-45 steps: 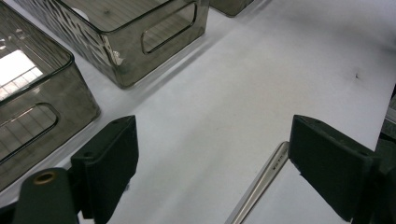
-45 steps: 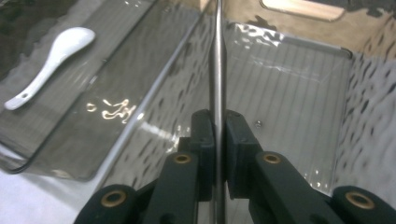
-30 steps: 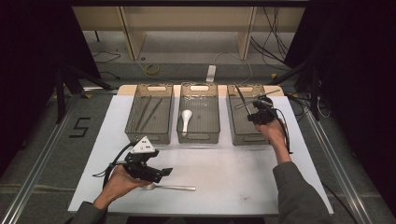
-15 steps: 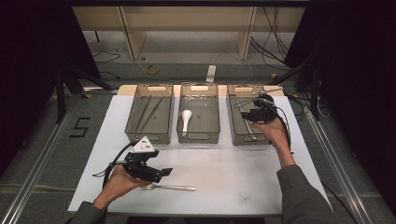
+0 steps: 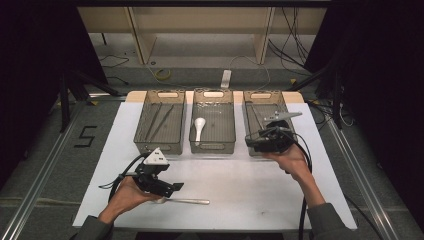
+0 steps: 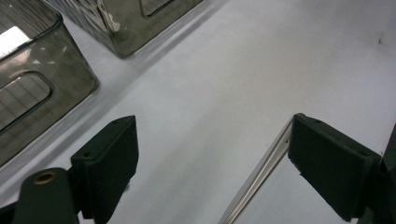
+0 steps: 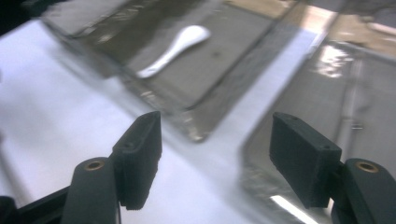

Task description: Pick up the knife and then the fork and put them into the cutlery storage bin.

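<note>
A metal utensil (image 5: 192,201) lies flat on the white table mat (image 5: 240,190) near the front. My left gripper (image 5: 172,188) hovers low over its left end. In the left gripper view my left gripper (image 6: 212,158) stands open, and the utensil's thin handle (image 6: 264,175) runs between the jaws, close to the right pad. My right gripper (image 5: 251,142) hangs at the front edge of the right bin (image 5: 286,107). Its jaws have just been opening, and in the right gripper view my right gripper (image 7: 215,154) is open with nothing between the pads.
Three smoky clear bins stand in a row at the back of the mat. The left bin (image 5: 160,146) holds dark chopsticks (image 5: 160,121). A white spoon (image 5: 198,127) lies in the middle bin (image 5: 212,146). A thin metal piece (image 5: 256,115) rests in the right bin.
My right gripper has come back from over the right bin toward the front and a little left, and its jaws have gone from shut to open. The left hand has kept still.
</note>
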`<state>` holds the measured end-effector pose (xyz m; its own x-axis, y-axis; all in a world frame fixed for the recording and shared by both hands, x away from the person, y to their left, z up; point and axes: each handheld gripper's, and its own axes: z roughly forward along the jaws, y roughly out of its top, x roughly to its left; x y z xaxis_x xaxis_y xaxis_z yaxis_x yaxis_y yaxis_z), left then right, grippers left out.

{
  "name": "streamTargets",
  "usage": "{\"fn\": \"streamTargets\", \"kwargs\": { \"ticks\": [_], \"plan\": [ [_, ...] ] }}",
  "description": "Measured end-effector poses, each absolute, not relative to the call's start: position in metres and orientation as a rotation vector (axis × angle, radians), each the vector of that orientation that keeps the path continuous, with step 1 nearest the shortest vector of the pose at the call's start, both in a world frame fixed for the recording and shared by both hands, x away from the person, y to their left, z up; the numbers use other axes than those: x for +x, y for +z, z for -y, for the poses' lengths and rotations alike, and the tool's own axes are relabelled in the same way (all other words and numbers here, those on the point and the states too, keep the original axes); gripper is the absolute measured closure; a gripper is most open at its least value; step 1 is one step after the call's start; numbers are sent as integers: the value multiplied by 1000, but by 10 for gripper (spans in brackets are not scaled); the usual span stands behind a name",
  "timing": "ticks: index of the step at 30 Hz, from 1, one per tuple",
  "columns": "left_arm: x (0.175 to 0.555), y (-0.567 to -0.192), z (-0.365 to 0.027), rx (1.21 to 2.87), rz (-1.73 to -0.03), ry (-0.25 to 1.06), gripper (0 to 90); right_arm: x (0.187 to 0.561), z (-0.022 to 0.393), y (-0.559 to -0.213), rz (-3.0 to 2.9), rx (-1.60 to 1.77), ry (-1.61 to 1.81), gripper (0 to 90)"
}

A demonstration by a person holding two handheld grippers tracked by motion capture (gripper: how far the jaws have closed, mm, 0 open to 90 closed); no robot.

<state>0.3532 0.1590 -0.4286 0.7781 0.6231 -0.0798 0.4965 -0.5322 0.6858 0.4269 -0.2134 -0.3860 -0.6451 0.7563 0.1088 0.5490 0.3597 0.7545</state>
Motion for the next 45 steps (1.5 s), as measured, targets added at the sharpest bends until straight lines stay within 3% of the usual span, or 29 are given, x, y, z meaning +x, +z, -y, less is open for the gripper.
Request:
{"fn": "streamTargets", "kwargs": {
  "ticks": [7, 18, 27, 32, 45],
  "plan": [
    [353, -433, -156, 2305, -817, 233, 159, 395, 211, -399, -2350, 1101, 1255, 351],
    [353, -438, -151, 2381, -812, 197, 182, 374, 215, -412, -2354, 1110, 1288, 322],
    [350, -448, -142, 2542, -766, 178, 278, 360, 216, -422, -2387, 1110, 1282, 320],
    [348, -454, -138, 2622, -728, 165, 374, 353, 216, -423, -2401, 1102, 1276, 320],
    [346, -459, -131, 2704, -686, 113, 496, 346, 216, -426, -2415, 1099, 1278, 318]
  ]
}}
